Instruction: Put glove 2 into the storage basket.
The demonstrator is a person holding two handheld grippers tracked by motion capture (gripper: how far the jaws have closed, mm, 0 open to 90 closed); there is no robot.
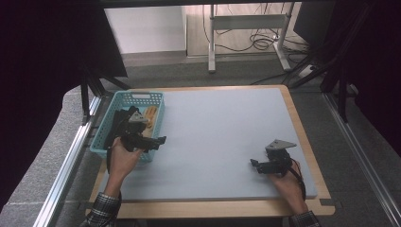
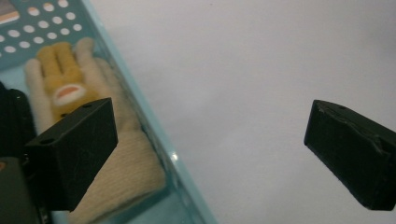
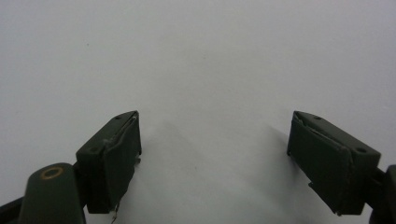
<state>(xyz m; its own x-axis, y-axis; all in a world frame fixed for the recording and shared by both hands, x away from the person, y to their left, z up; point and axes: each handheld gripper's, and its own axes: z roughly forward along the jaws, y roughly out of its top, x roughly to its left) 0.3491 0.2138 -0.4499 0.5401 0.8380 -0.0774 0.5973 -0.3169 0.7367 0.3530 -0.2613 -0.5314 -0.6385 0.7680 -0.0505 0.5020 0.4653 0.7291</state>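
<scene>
High view: left gripper (image 1: 161,140) is hovering at the right rim of a turquoise basket (image 1: 107,127), which is sitting at the left edge of a grey mat (image 1: 222,137) on a wooden table (image 1: 302,137); a person's left hand (image 1: 124,158) is holding it. Right gripper (image 1: 254,164) is resting low over the mat's near right part, well apart from the basket, with the right hand (image 1: 287,185) behind it.

Left gripper view: jaws are standing wide apart, gripping nothing, one over the basket, one over the mat. A cream and yellow knitted glove (image 2: 70,93) is lying inside the basket against its wall (image 2: 154,140), just beside the nearer jaw.

Right gripper view: jaws are spread open, empty, over bare mat (image 3: 201,60).
</scene>
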